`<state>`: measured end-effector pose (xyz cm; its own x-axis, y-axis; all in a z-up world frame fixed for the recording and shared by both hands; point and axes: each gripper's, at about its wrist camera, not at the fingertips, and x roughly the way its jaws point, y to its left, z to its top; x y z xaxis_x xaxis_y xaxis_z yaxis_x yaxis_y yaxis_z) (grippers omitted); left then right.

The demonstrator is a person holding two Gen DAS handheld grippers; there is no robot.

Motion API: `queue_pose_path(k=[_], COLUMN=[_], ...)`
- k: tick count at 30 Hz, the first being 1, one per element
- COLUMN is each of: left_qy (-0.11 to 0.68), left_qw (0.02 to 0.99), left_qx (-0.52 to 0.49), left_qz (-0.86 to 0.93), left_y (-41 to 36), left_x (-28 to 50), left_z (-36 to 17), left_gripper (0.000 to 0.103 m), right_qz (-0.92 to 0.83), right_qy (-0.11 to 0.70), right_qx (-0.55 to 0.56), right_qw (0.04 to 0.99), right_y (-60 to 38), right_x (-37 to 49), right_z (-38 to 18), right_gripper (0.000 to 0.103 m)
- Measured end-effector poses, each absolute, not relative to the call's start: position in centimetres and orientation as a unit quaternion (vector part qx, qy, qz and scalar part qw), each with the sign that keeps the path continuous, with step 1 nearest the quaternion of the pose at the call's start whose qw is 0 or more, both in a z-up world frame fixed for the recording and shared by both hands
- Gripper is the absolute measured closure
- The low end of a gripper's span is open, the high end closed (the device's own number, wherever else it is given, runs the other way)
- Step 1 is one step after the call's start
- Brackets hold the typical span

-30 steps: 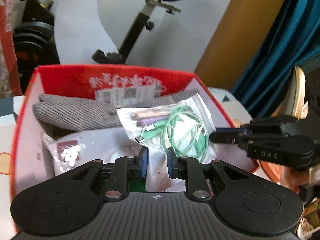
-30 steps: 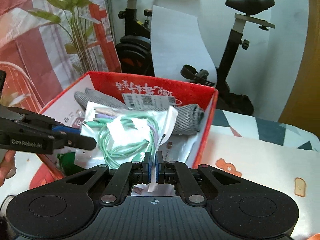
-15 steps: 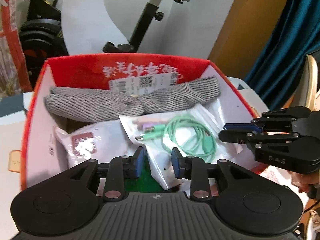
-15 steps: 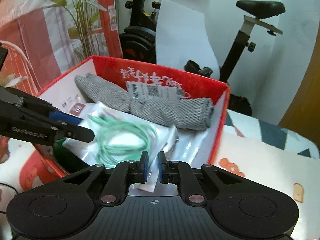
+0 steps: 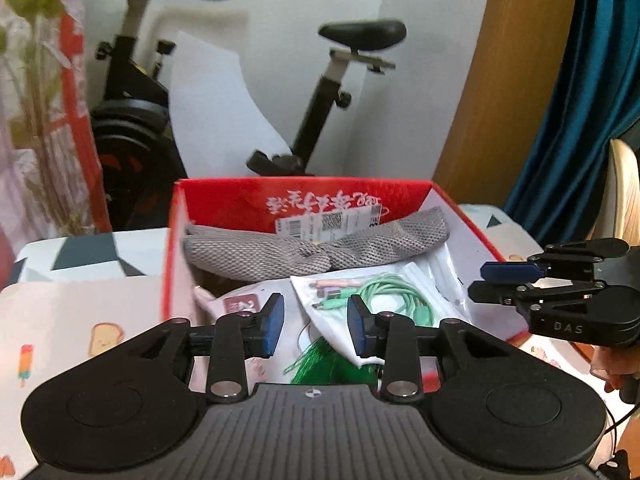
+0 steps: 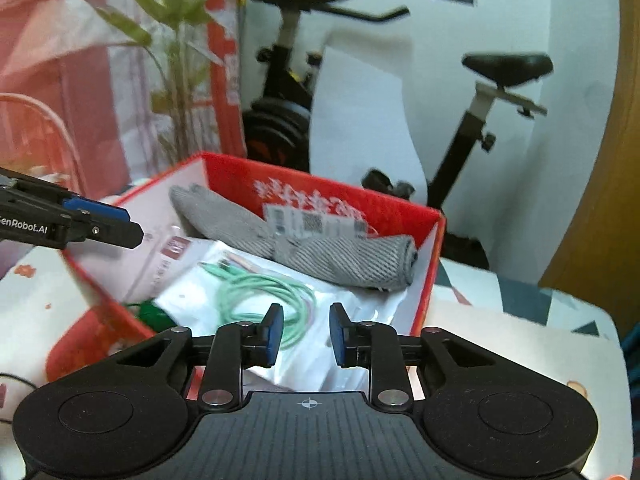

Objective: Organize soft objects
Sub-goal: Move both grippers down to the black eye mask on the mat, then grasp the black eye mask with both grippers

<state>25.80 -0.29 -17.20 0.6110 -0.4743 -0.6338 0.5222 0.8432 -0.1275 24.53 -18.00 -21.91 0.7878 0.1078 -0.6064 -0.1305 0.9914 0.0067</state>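
A red cardboard box [image 5: 224, 204] [image 6: 436, 248] stands on the table. In it lie a grey knitted cloth [image 5: 312, 250] [image 6: 320, 252], a clear bag of mint green cables [image 5: 384, 300] [image 6: 256, 296], a white packet with a red label [image 5: 240, 304] [image 6: 172, 248] and something dark green [image 5: 332, 364] [image 6: 148, 314]. My left gripper [image 5: 315, 330] is open and empty above the box's near edge. My right gripper [image 6: 306, 334] is open and empty just above the cable bag. Each gripper shows side-on in the other's view, the right [image 5: 508, 284] and the left [image 6: 108, 224].
An exercise bike [image 5: 328, 100] [image 6: 480, 128] and white sheets stand behind the table. A plant [image 6: 176, 60] and red-white banner are at the left. The tablecloth [image 5: 80, 320] [image 6: 520, 344] has cartoon prints. A blue curtain [image 5: 580, 100] and a chair back [image 5: 624, 192] are at the right.
My right gripper let go of the cable bag, which now lies in the box. Both grippers opened wider and drew back and up from the box.
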Motion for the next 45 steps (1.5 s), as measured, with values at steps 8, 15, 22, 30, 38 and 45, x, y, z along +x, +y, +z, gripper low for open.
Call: queue_pose_path(k=[8, 15, 22, 30, 38, 45], left_qy=[0.327, 0.371, 0.408, 0.425, 0.437, 0.442], left_qw=[0.912, 0.900, 0.888, 0.884, 0.879, 0.878], left_qx=[0.027, 0.015, -0.008, -0.021, -0.026, -0.031], left_qz=[-0.247, -0.229, -0.214, -0.195, -0.189, -0.184], left_y=[3.0, 4.7, 5.5, 5.5, 5.5, 5.6], left_x=[20.1, 15.9, 13.8, 12.7, 12.2, 12.1], left_z=[-17.3, -20.5, -24.0, -26.1, -27.3, -27.8], left_gripper=[0.067, 0.067, 0.067, 0.067, 0.065, 0.064], right_qz=[0.099, 0.132, 0.141, 0.126, 0.119, 0.123], right_qy=[0.282, 0.304, 0.368, 0.411, 0.460, 0.457], right_qx=[-0.017, -0.021, -0.027, -0.013, 0.049, 0.056], right_qw=[0.954, 0.943, 0.918, 0.903, 0.878, 0.879], right_y=[-15.6, -13.2, -12.2, -13.0, -14.2, -14.1], right_x=[19.5, 15.8, 13.0, 10.5, 10.6, 11.2], right_z=[-20.2, -22.1, -26.6, -28.9, -31.1, -31.5], right_gripper=[0.076, 0.070, 0.067, 0.052, 0.046, 0.061])
